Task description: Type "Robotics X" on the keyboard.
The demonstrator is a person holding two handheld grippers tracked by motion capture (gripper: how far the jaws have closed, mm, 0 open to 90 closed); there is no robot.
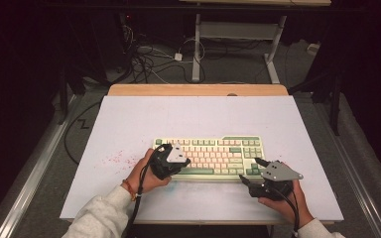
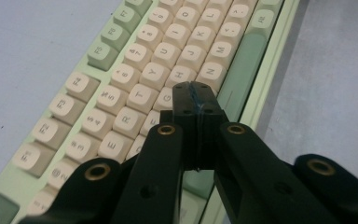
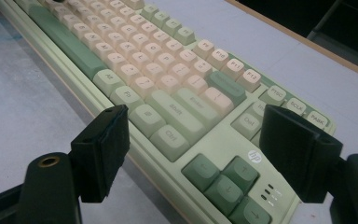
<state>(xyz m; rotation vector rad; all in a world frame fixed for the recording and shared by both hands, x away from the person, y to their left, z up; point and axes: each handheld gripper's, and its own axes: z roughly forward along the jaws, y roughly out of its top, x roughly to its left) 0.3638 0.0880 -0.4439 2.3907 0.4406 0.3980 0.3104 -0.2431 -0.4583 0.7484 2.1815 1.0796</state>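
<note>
Green keyboard (image 1: 213,156) lies lengthwise left to right.

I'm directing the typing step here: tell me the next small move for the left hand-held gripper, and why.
Probably lower the left hand-held gripper straight down onto a key. Its jaws are shut into one tip hovering over the keyboard near G and H; whether it touches yet is unclear.

a white table top (image 1: 129,124) with red specks (image 1: 115,158); cables (image 1: 144,59) on the floor behind.
</note>
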